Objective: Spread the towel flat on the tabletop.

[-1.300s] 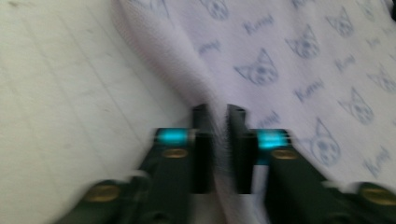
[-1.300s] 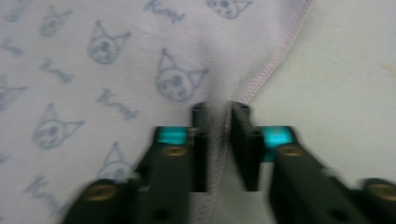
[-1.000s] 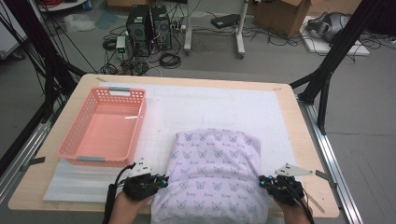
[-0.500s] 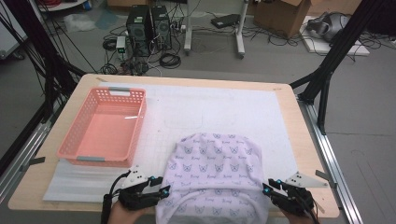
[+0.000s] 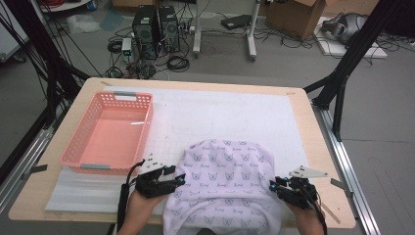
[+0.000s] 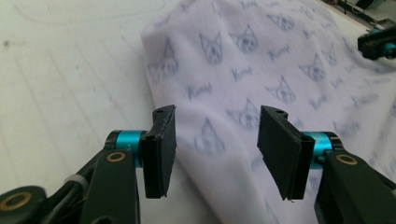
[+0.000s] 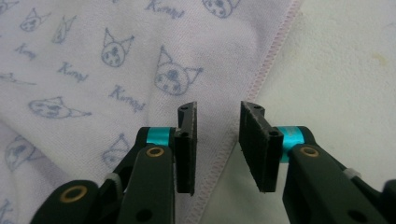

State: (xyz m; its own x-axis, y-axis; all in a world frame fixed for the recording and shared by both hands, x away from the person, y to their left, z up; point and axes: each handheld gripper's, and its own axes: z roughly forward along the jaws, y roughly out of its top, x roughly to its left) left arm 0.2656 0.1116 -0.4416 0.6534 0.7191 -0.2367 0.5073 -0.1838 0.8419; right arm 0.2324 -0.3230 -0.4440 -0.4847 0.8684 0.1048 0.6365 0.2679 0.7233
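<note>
A lilac towel point(image 5: 225, 181) printed with cat faces lies on the white mat point(image 5: 235, 115) near the table's front edge and hangs over it. My left gripper point(image 5: 180, 180) sits at the towel's left side. In the left gripper view it point(image 6: 217, 149) stands open, with the towel point(image 6: 243, 70) lying beneath and beyond the jaws. My right gripper point(image 5: 273, 186) sits at the towel's right side. In the right gripper view it point(image 7: 218, 140) is open, and the towel's pink-stitched hem point(image 7: 266, 65) runs under the gap. Neither one holds cloth.
An empty pink plastic basket point(image 5: 78, 147) stands at the left on the mat. The wooden table's right edge point(image 5: 318, 142) lies close to my right gripper. The right gripper's tip point(image 6: 380, 44) shows far off in the left gripper view. Computers and cables sit on the floor beyond.
The towel's far edge has drawn slightly nearer and gone from square to rounded. Both grippers dipped toward the front edge, then came forward again beside the towel.
</note>
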